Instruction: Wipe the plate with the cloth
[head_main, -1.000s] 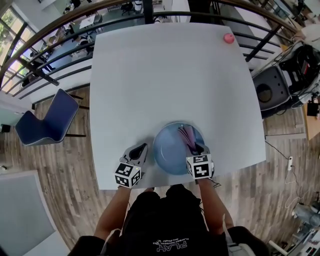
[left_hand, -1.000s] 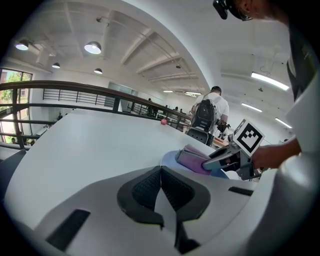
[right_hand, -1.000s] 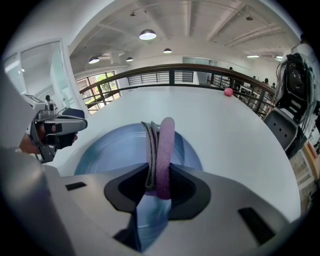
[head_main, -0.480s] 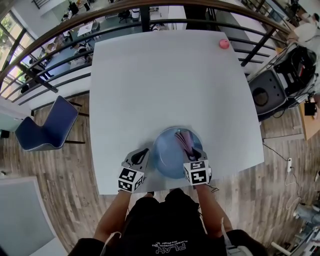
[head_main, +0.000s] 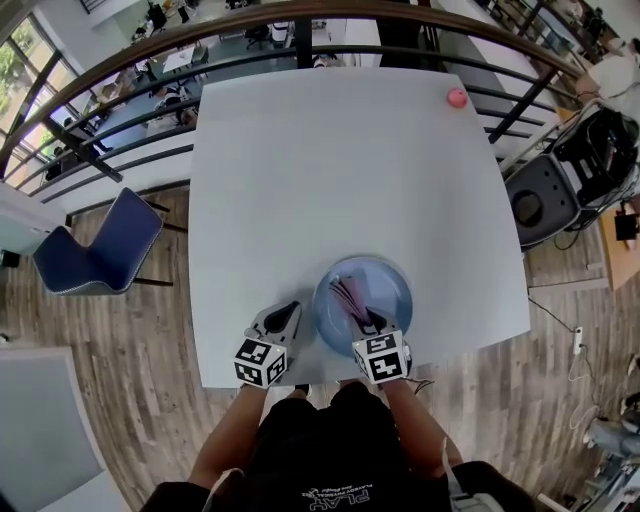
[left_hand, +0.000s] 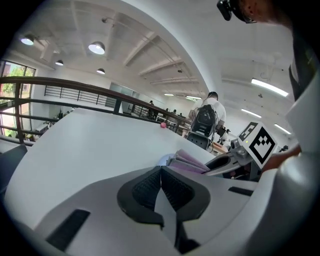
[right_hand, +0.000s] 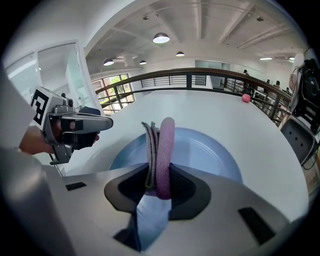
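With the right tongs (right_hand: 159, 176), pinches a folded pink-and-grey cloth (right_hand: 163, 142) on edge between the pads, its free end jutting forward over the pale blue plate (right_hand: 207, 155). Seen from the head view, reaches in over the plate's near rim and holds the cloth over the left half of the dish; whether touching the surface, cannot tell. Holds the left tongs (left_hand: 161, 186) pressed together on nothing, pads meeting, just beside the plate's left rim, low over the white desk (head_main: 340, 170). Plate close to the desk's front edge, a little right of centre. Well apart, at the far right corner, a small pink ball (head_main: 457, 97). Beyond the desk, a dark railing (head_main: 250, 45); off to the left on the wooden floor, a blue chair (head_main: 95, 250).
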